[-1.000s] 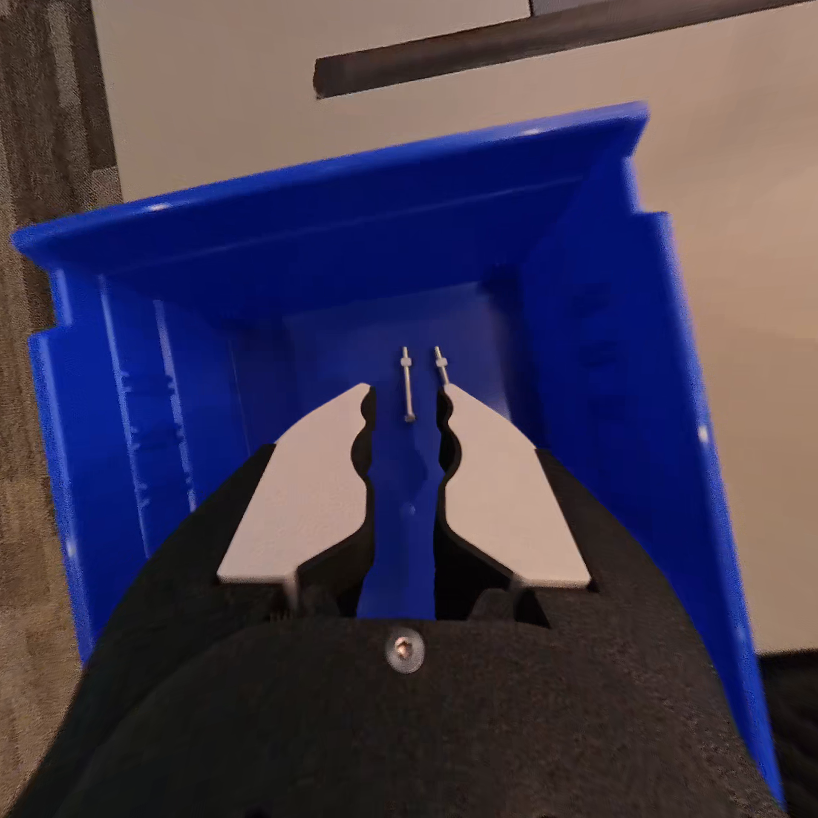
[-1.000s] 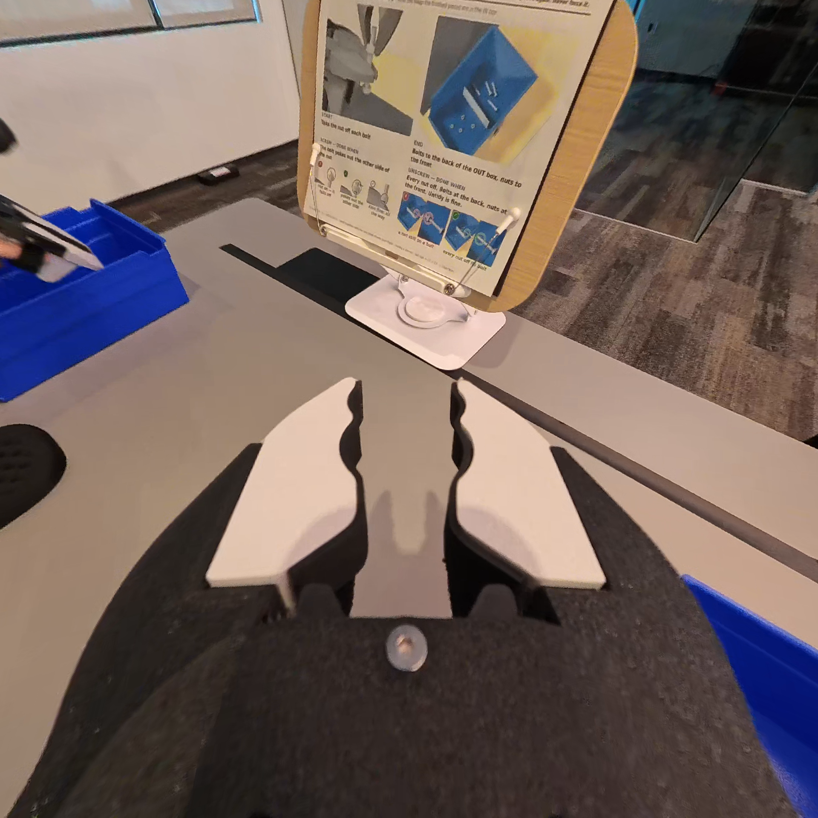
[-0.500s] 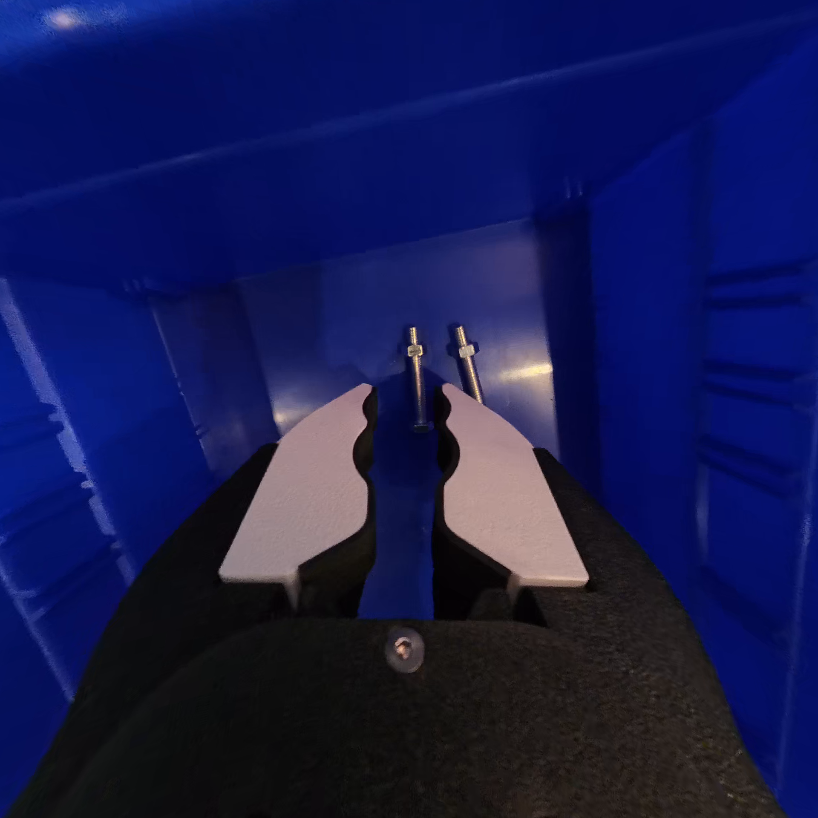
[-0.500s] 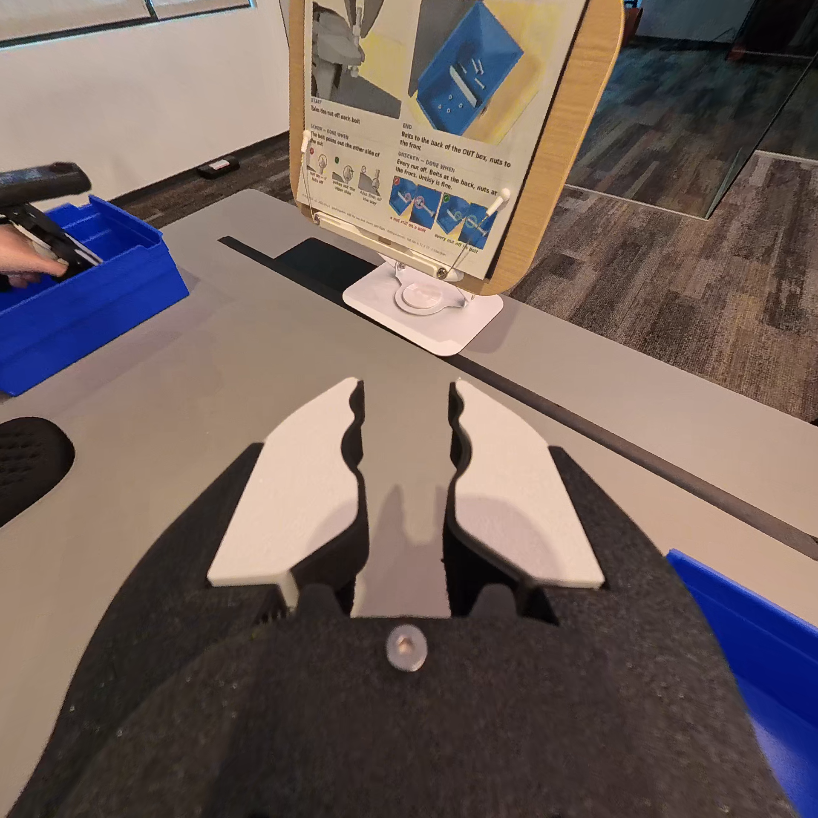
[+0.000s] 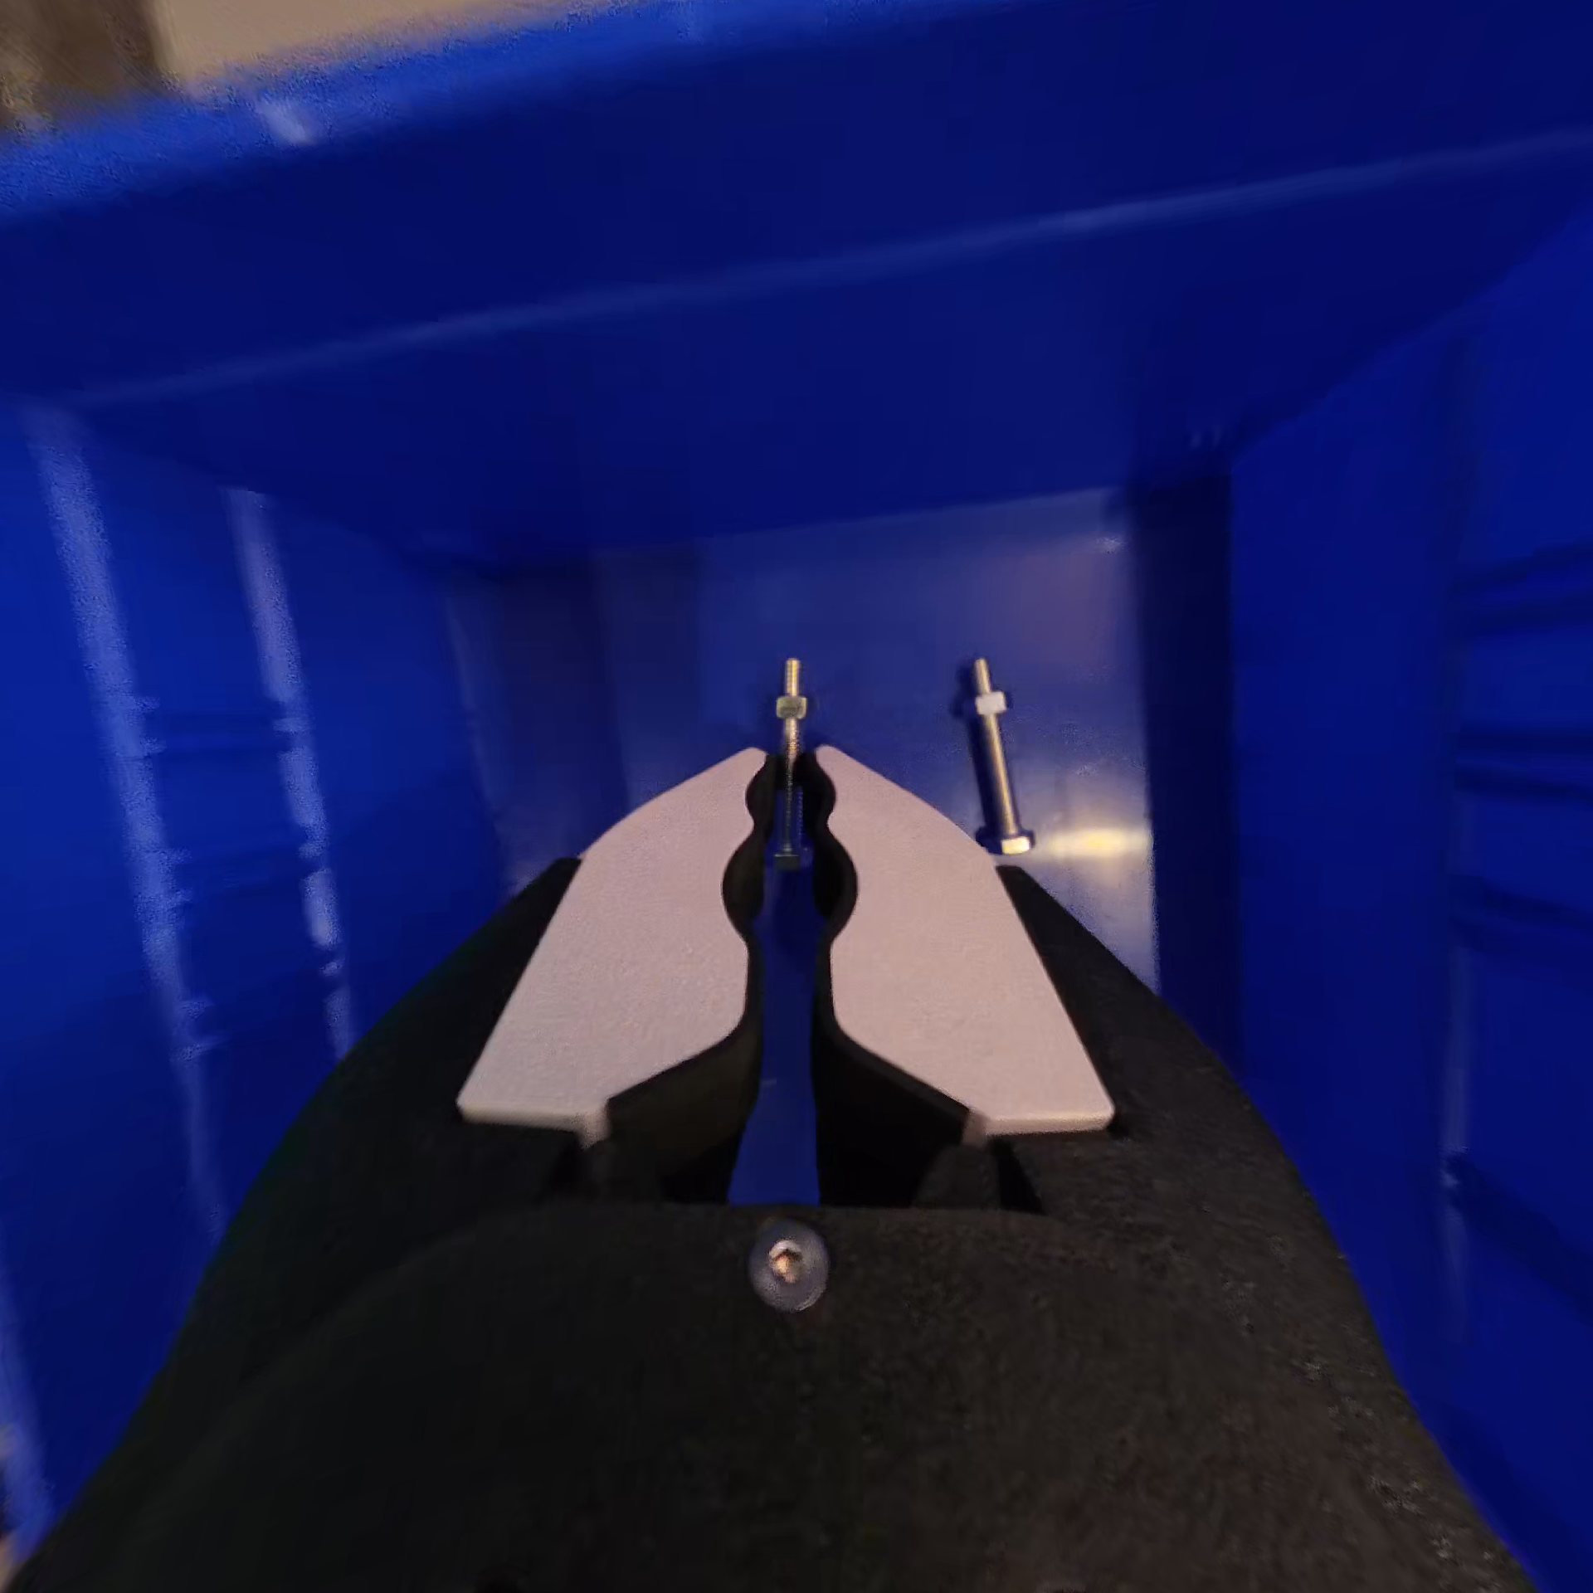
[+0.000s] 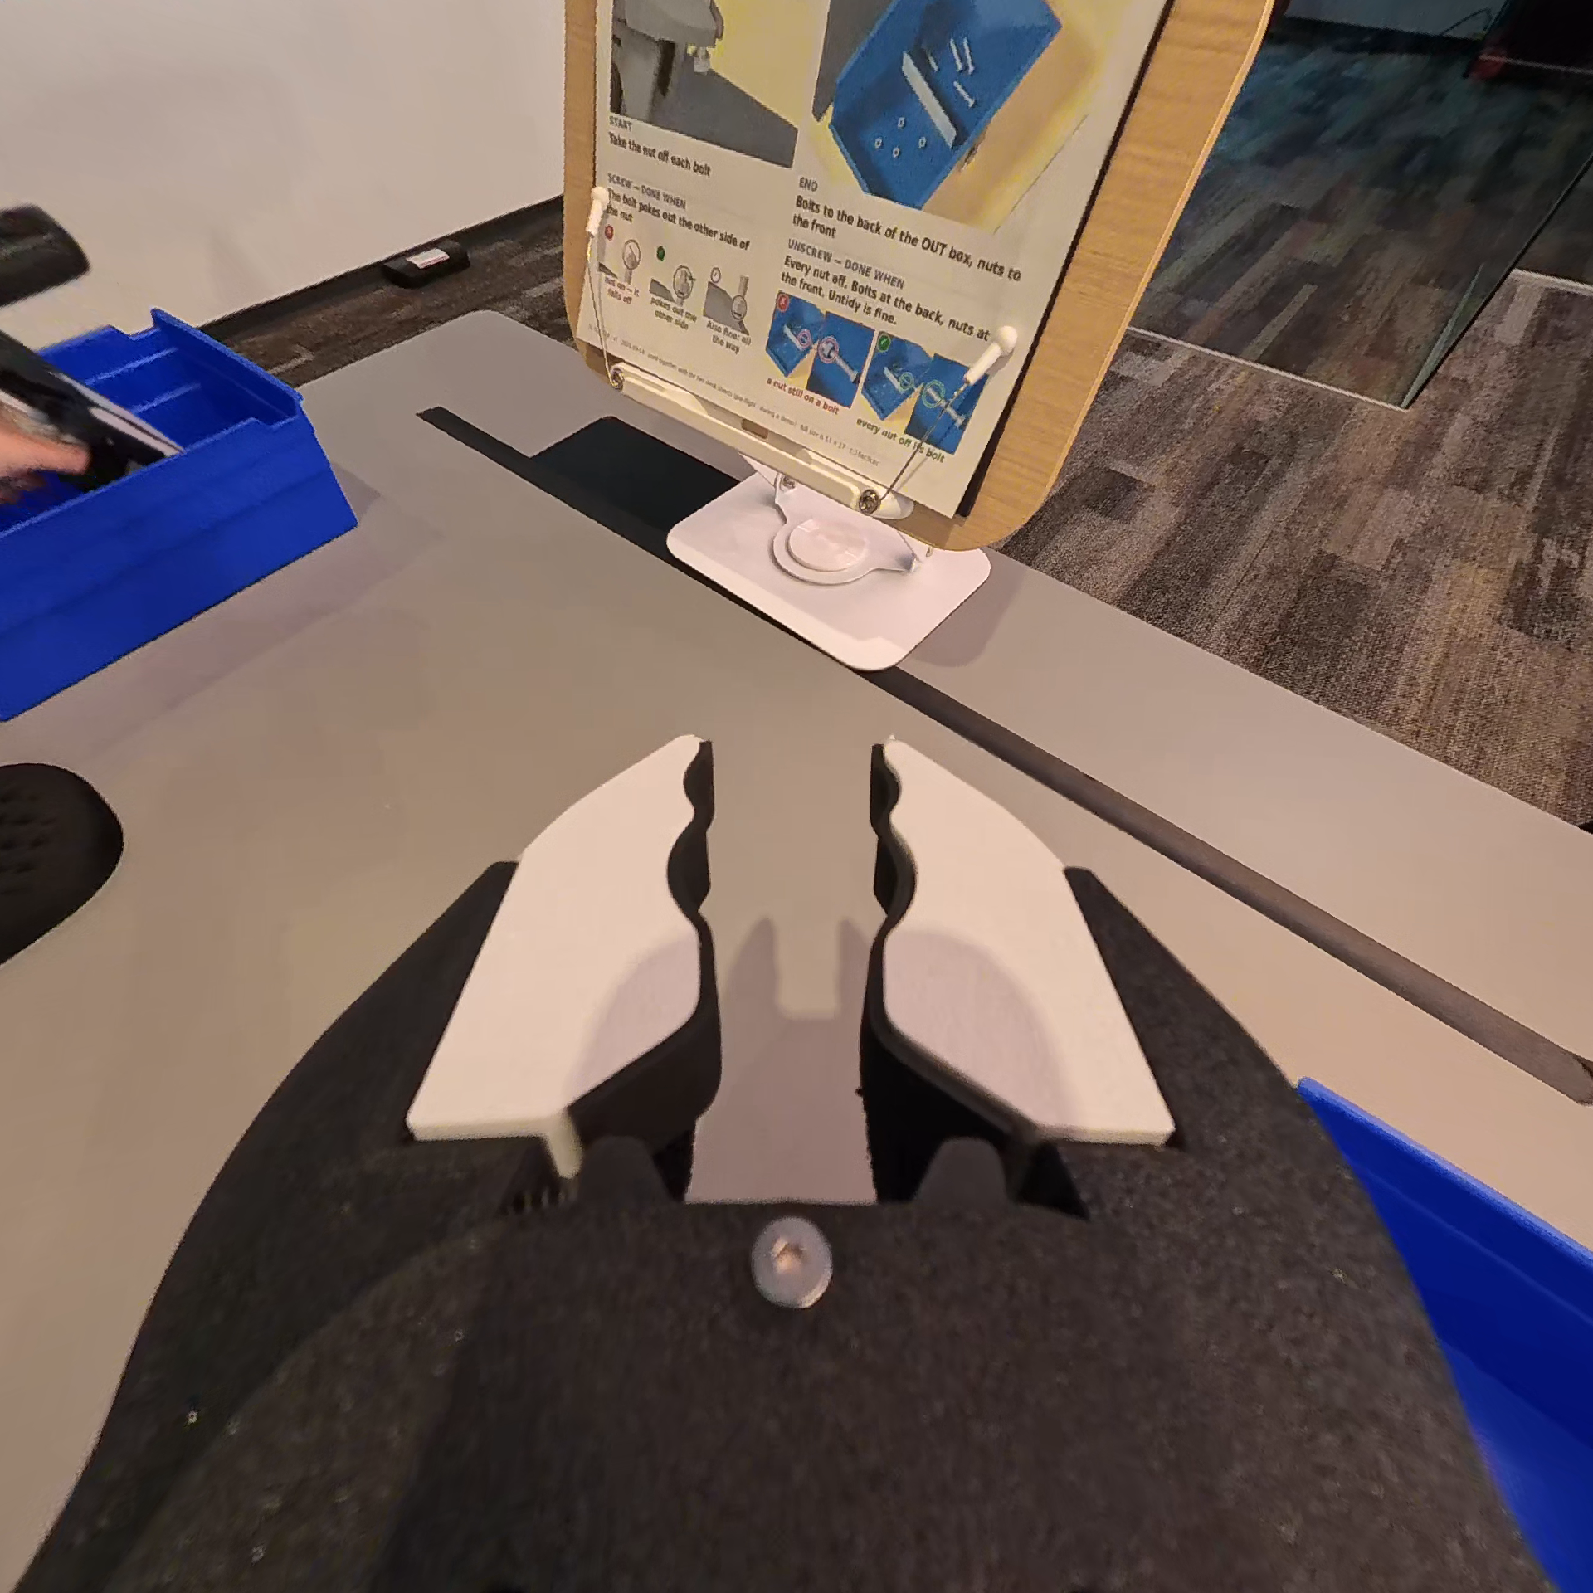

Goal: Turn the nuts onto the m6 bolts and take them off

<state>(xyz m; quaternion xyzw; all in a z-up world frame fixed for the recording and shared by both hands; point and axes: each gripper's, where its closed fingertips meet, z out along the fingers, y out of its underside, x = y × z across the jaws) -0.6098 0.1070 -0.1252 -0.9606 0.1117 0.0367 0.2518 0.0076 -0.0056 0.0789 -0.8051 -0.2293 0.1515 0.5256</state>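
Two bolts lie inside the blue bin [image 5: 862, 362], which I take as my landmark. Deep within it, my left gripper [image 5: 791, 759] has its fingers drawn nearly together around the shank of the left bolt [image 5: 790, 780], whose nut [image 5: 791, 709] sits just beyond the tips; I cannot tell whether the pads truly press the thread. To the right of that grip, on the bin floor, lies the second bolt [image 5: 993, 763] with its own nut [image 5: 986, 705] near the far end. Well right of the bin, over the bare grey table [image 6: 431, 690], my right gripper [image 6: 793, 754] hovers with fingers spread and nothing between them. Beyond it stands an instruction board [image 6: 862, 215], and another blue bin [image 6: 1483, 1276] edges in at far right.
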